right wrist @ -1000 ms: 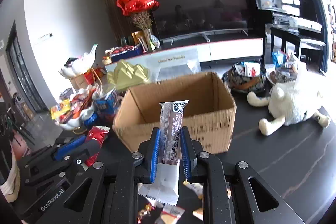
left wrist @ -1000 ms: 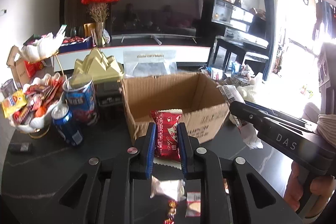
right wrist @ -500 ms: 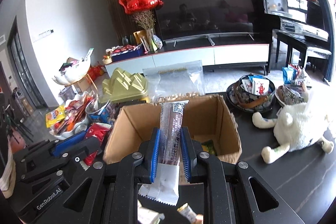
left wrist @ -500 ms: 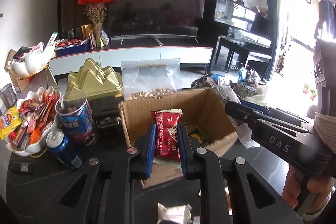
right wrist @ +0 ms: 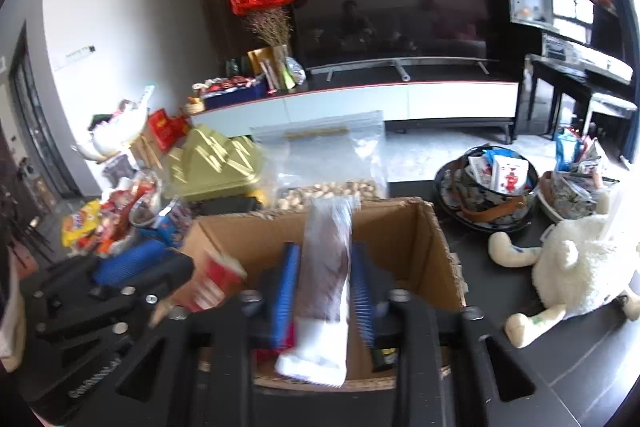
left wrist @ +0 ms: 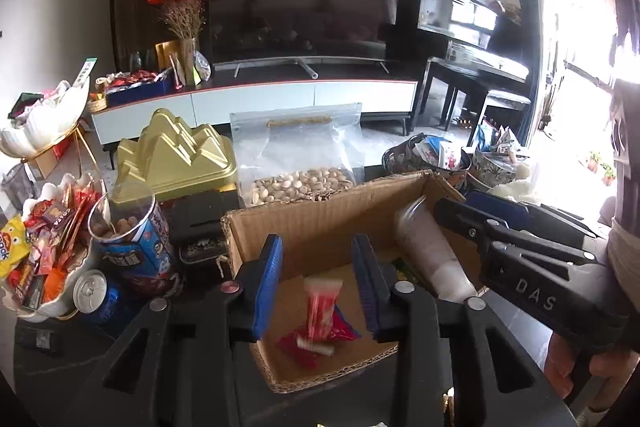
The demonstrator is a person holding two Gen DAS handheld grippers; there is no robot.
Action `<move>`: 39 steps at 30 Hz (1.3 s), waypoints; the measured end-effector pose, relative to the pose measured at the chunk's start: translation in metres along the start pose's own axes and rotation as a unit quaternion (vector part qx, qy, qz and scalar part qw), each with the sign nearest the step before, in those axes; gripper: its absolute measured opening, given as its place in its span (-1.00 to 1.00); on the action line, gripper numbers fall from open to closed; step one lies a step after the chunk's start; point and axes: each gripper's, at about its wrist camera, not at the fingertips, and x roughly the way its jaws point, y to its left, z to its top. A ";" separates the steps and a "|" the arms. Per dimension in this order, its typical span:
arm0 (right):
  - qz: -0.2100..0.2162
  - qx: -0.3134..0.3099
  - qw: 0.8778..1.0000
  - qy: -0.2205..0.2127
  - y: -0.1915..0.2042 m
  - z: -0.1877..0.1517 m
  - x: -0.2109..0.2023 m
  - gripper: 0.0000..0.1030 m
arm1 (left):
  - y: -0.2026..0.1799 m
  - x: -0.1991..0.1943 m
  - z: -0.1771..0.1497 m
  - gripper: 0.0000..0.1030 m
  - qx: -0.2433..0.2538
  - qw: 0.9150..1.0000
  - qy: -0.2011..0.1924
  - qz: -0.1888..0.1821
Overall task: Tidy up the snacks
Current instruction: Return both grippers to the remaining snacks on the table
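While the left claw [left wrist: 316,283] gapes, a red packet [left wrist: 320,311] drops into the box [left wrist: 320,223]
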 end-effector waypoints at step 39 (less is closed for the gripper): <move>0.016 0.014 0.999 0.041 0.037 -0.174 -0.121 0.16 | -0.025 -0.117 -0.168 -0.01 0.042 0.999 0.007 -0.032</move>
